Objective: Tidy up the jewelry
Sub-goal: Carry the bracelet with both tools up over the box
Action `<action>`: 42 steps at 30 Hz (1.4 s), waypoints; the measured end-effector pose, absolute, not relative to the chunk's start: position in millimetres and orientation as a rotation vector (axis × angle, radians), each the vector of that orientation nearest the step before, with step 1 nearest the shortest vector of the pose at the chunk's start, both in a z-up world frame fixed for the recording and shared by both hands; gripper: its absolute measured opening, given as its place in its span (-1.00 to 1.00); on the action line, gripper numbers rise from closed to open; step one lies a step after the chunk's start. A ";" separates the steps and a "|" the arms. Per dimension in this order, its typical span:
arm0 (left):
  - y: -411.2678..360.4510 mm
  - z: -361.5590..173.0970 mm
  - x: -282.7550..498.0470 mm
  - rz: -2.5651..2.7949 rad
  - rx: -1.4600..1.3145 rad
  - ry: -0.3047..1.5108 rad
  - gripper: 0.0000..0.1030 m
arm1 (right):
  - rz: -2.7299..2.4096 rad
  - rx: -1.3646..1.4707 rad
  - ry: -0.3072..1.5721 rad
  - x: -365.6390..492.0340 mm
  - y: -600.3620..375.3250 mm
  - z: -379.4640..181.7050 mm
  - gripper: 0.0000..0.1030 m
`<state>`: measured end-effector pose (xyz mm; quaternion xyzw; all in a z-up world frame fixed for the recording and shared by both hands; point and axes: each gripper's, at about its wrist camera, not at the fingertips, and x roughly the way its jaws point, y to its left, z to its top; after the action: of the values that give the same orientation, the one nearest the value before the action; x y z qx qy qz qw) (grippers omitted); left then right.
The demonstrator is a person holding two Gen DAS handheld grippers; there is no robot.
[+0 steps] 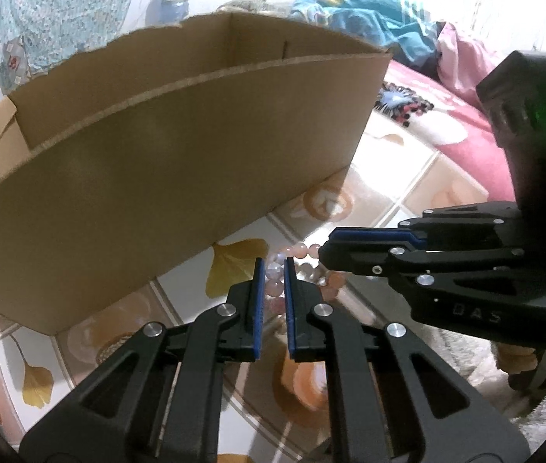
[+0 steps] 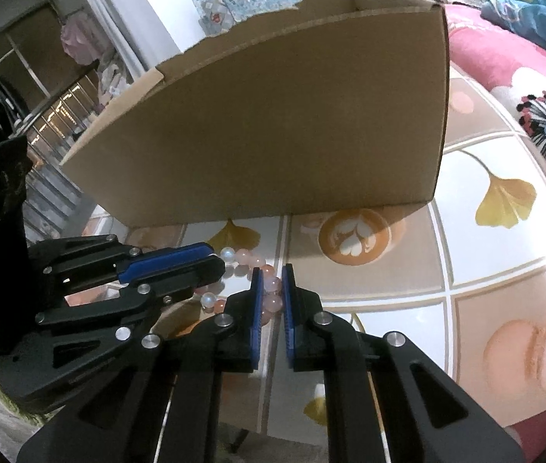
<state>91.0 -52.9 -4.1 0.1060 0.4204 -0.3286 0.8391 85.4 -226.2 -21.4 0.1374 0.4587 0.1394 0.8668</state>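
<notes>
A pink and white bead bracelet lies on the patterned tablecloth just in front of a cardboard box. My left gripper is shut on its left side, beads pinched between the blue pads. My right gripper comes in from the right and holds the bracelet's other side. In the right wrist view the bracelet sits between the right gripper, shut on pink beads, and the left gripper. The box stands open-topped behind them.
The tablecloth has tiles with ginkgo leaves and coffee cups. A pink floral blanket and blue cloth lie at the right. A water jug and hanging clothes stand behind the box.
</notes>
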 end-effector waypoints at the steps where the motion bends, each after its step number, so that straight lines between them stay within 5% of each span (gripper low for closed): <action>1: -52.4 0.2 89.1 -0.699 0.219 0.881 -0.84 | 0.292 0.286 0.951 83.6 -227.0 -17.8 -0.81; 17: -48.3 101.5 43.0 -0.759 0.218 0.633 -0.83 | 0.329 0.234 0.711 45.3 -228.6 77.8 -0.81; 25: -48.5 179.4 65.7 -0.741 0.244 0.509 -0.83 | 0.473 0.221 0.600 90.5 -233.5 156.5 -0.81; 33: -49.5 212.1 154.8 -0.782 0.196 0.622 -0.83 | 0.593 0.240 0.726 178.8 -231.5 176.7 -0.81; 42: -50.7 133.9 245.4 -0.791 0.094 0.949 -0.84 | 0.625 0.234 1.058 270.7 -225.6 100.1 -0.81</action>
<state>245.4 -50.7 133.9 0.0438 0.4448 -0.3706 0.8142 270.7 -225.6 100.1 0.1095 0.4950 0.2927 0.8107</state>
